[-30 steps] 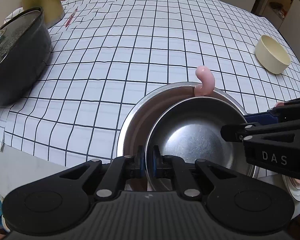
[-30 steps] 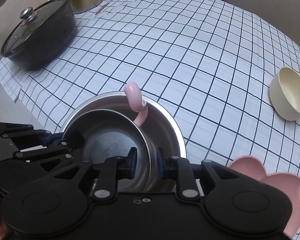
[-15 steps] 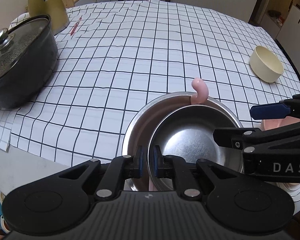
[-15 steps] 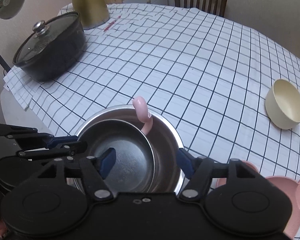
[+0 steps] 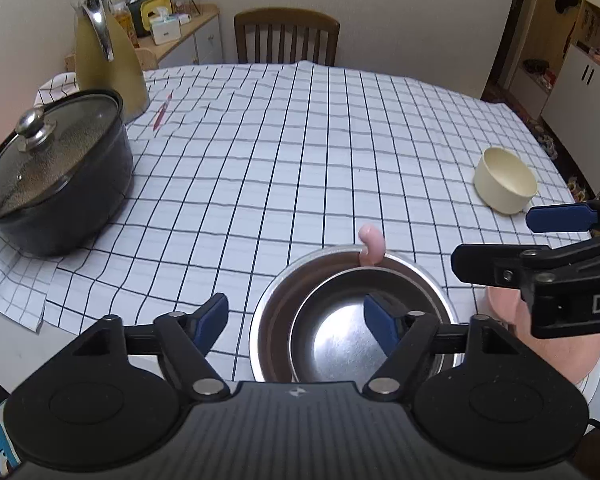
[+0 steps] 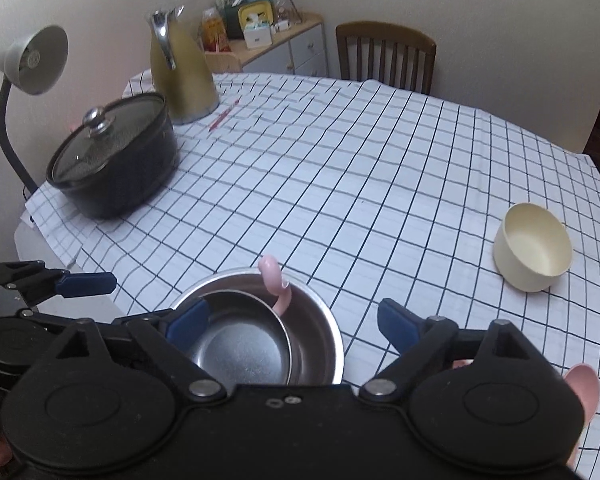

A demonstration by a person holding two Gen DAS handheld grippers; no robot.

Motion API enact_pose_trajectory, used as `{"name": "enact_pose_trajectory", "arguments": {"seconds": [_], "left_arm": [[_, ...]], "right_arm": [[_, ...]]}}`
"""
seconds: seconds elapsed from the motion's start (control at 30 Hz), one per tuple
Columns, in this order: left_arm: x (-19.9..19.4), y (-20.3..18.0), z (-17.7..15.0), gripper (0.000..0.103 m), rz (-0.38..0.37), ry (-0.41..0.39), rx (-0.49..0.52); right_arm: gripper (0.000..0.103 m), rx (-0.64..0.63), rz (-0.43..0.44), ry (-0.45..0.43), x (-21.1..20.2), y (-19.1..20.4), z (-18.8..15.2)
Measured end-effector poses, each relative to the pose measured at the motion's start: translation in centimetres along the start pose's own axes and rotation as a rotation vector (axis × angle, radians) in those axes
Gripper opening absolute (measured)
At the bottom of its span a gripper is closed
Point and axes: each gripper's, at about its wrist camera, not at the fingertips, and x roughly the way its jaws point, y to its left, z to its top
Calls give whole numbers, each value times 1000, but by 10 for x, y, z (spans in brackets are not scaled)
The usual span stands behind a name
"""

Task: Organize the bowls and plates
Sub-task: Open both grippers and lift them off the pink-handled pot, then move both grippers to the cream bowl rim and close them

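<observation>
A round surface (image 5: 300,152) covered by a checked cloth fills both views, with a chair (image 5: 286,36) and a sideboard seen behind it. Nearest, a smaller steel bowl (image 5: 340,328) is seen nested inside a larger steel bowl (image 5: 272,320) at the near edge, with a pink curled handle (image 5: 371,245) hooked over the far rim. The left gripper (image 5: 296,316) and the right gripper (image 6: 292,320) are both held above this pair; their fingers have just been opening and are spread wide, nothing being gripped, though the bowls are framed between them. A pink plate (image 6: 584,392) is partly visible at the right gripper's side. Farther off to the right, well apart, a cream bowl (image 6: 534,248) is left standing alone, tilted slightly; it lies nearer the right gripper, which is judged the likelier one to fetch it. A black lidded pot (image 5: 52,176) and a gold jug (image 5: 108,64) are seen far left.
</observation>
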Motion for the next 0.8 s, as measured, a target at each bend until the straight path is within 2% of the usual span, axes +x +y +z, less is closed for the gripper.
{"name": "enact_pose_trajectory", "arguments": {"seconds": [0.07,0.1,0.2,0.4,0.43,0.5,0.8], "left_arm": [[-8,-1,3,79,-8,-30,-12],[-11,-1,4,82,-8,-44,-17],[-19,-7,7,90,-13,-77,-6],[-29,-23,17,93,-45,-113,29],[-30,-27,20,99,-48,-118,33],[-31,-33,24,102,-60,-129,44],[-17,-72,50,102,-74,-139,61]], "right_arm": [[100,-2,-8,-33,-10,-1,1],[103,-5,-14,-50,-14,-1,1],[103,-4,-21,-90,-29,-5,2],[103,32,-51,-128,-46,-21,2],[103,39,-56,-132,-49,-24,2],[103,55,-70,-142,-53,-31,1],[103,104,-104,-169,-63,-77,3]]}}
